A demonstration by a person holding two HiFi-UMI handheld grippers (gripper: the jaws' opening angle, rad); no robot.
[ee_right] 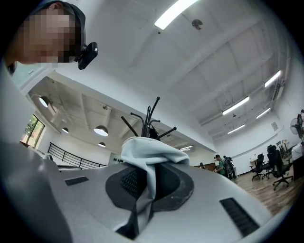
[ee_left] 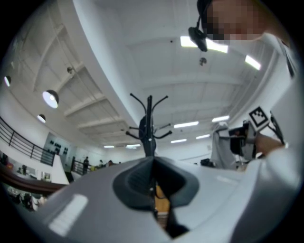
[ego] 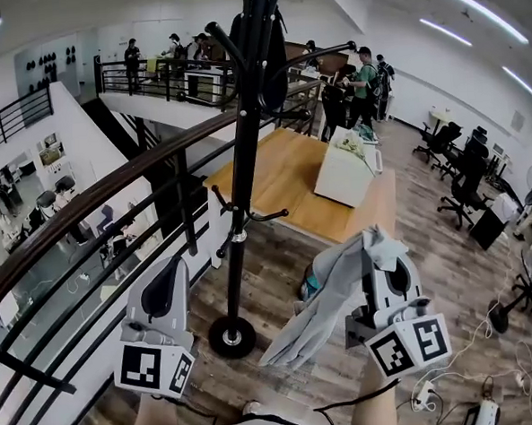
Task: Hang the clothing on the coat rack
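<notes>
A black coat rack (ego: 242, 146) stands by the railing on a round base (ego: 232, 336), with a dark item hanging near its top. My right gripper (ego: 381, 272) is shut on a pale grey garment (ego: 330, 304) that droops to its left, to the right of the rack's pole. In the right gripper view the garment (ee_right: 145, 156) bunches over the closed jaws, with the rack's hooks (ee_right: 148, 121) beyond. My left gripper (ego: 166, 290) is left of the base, shut with nothing in it. The left gripper view shows the rack (ee_left: 148, 124) ahead and the garment (ee_left: 223, 147) at right.
A black metal railing (ego: 86, 209) runs along the left with a drop beyond it. A wooden platform (ego: 286, 179) with a white cabinet (ego: 349, 166) lies behind the rack. Several people stand at the back; office chairs (ego: 457, 173) and floor cables (ego: 489, 337) sit at right.
</notes>
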